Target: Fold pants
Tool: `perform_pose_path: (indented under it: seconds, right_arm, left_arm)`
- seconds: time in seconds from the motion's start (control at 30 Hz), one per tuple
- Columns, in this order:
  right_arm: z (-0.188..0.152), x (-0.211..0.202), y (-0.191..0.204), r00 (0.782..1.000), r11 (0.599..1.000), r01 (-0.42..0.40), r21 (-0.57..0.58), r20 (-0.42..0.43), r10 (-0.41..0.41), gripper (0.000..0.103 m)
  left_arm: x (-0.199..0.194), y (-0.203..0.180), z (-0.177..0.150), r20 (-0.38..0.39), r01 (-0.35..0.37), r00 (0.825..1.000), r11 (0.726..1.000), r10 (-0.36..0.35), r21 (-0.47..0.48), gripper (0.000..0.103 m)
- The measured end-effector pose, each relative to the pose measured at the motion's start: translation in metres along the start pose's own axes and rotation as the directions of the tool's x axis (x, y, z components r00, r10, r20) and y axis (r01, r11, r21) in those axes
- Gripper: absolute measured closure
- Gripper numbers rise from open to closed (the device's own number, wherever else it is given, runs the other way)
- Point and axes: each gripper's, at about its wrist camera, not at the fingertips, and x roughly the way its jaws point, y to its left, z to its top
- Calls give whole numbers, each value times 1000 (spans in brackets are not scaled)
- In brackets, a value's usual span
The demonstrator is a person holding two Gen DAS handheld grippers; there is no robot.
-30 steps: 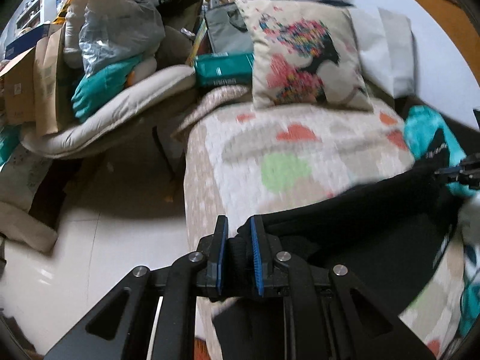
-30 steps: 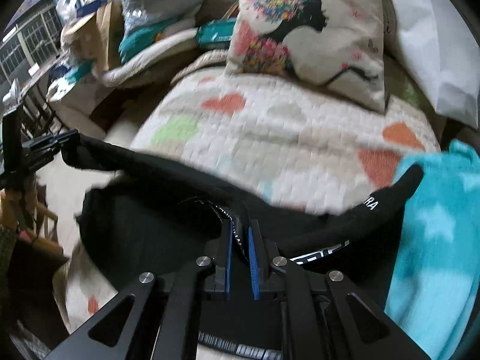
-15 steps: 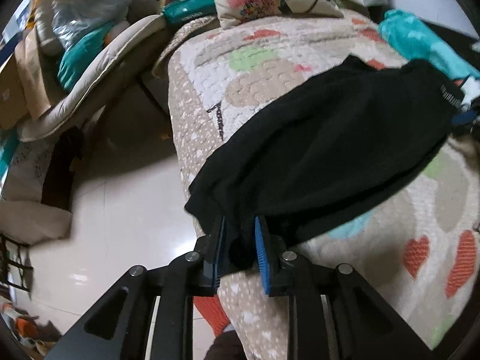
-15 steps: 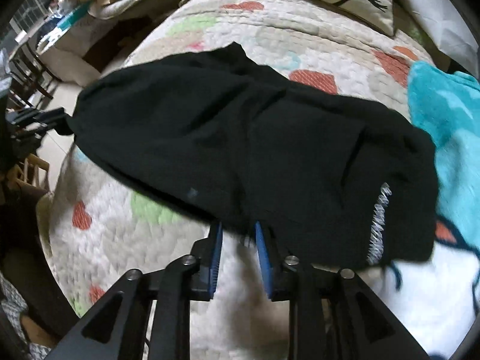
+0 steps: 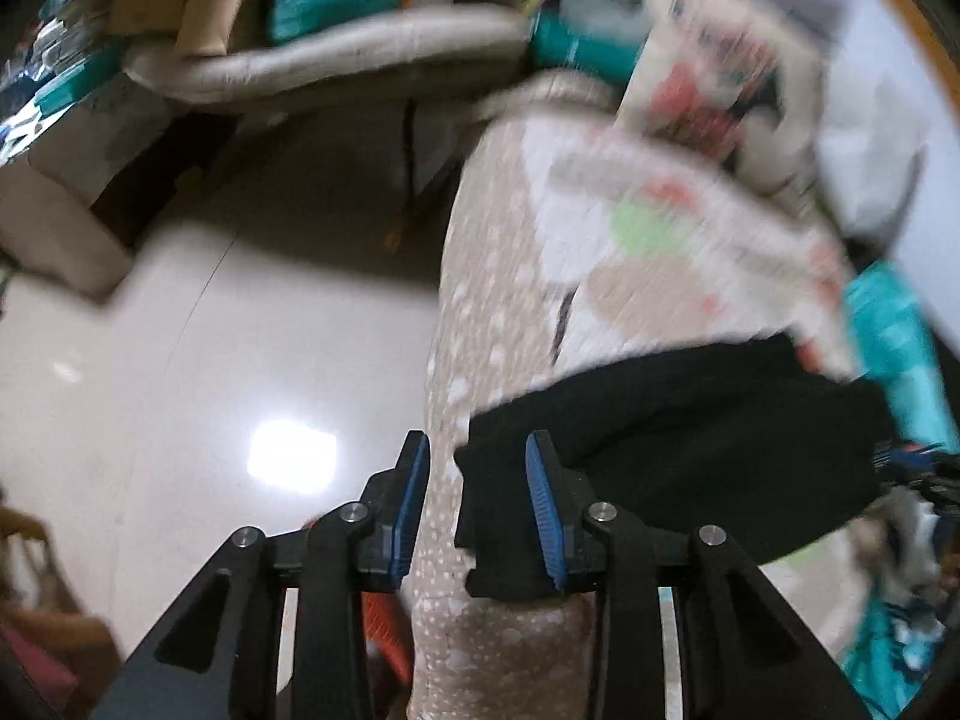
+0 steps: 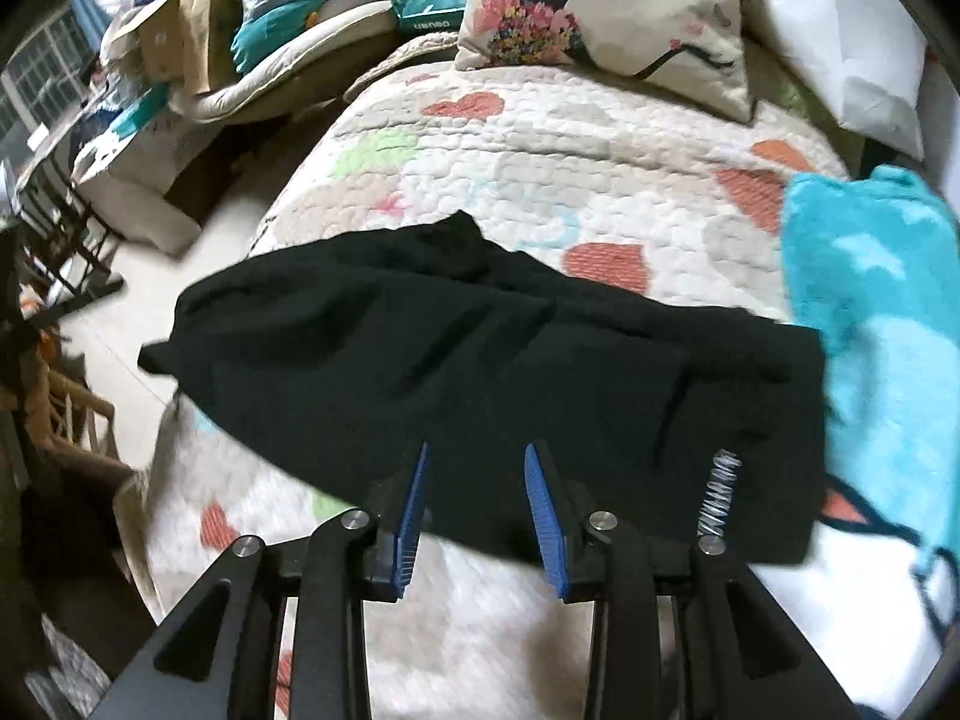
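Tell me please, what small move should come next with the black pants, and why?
Probably re-grip for the next fold. Both the left gripper and the right gripper are open, and the black pants lie loose across the quilt. One end overhangs the quilt's edge, so closing the left gripper on that end seems sensible.

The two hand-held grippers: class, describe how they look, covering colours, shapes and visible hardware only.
The left hand-held gripper and right hand-held gripper look alike: matte black angular frames with triangular cut-outs, round silver bolt heads at the joints, and two narrow fingers faced with ribbed blue pads. No cables, labels or sleeves show.
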Motion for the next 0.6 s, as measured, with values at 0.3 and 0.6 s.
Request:
perform_pose_path:
  seconds: [0.3,0.6]
  right_arm:
    - [-16,50,-33,990,991,82,106,-120,-69,67]
    - [-27,33,-62,977,961,198,194,-122,-177,67]
  left_arm:
    - [81,-38,8,-148,-190,970,981,194,44,71]
    - [94,-47,33,5,-394,917,901,400,179,69]
